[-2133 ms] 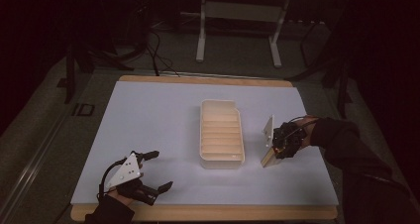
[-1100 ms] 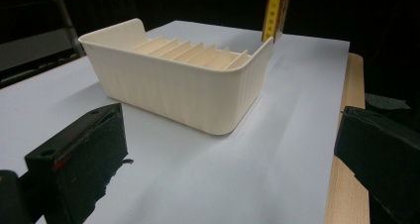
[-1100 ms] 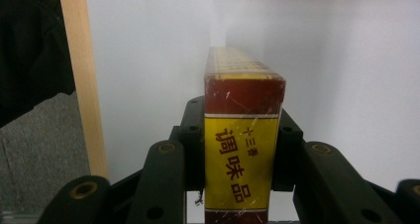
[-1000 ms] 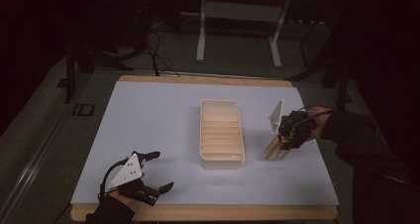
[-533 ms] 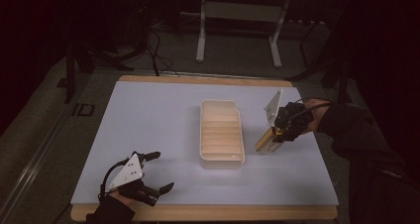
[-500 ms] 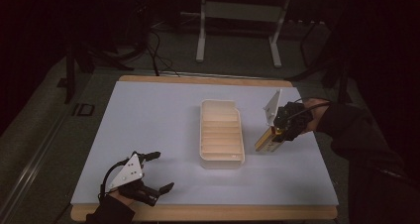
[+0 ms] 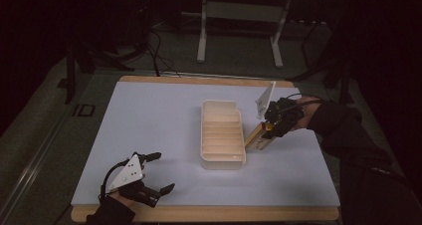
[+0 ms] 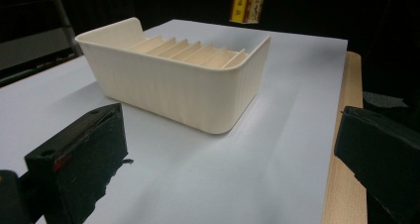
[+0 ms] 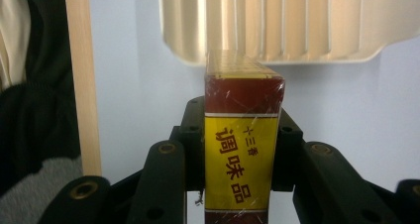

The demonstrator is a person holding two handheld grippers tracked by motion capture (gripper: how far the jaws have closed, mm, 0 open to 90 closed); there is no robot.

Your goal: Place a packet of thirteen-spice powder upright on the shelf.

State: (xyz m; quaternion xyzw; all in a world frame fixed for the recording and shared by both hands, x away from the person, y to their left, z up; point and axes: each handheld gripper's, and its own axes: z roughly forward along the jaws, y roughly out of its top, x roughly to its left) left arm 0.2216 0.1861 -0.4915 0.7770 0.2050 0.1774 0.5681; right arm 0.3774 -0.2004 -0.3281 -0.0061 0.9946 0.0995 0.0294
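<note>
Now, step in hand: carrying the box to the bin; judging by how it hangs at the bin's right rim, the placing itself is not yet done.
Right claw [image 7: 264,131]: clamped on a slim cellophane-wrapped carton, dark red with a yellow band of printed characters [image 9: 242,154]; both black pads press its narrow sides.
Carton's place: in the air, tilted, its lower end just beside the right wall of the cream ribbed plastic bin with slotted dividers [image 7: 222,135], not inside.
Left claw [image 7: 149,177]: jaws spread wide with nothing between them, low over the near left of the pale blue tabletop [image 7: 149,120], well apart from the bin.
Next move, as I judge it: bring the carton over the rim, line its thin edge up with one slot between dividers, lower it, then let go.
Risk: a tilted carton may catch on a divider or nudge the light bin sideways.
</note>
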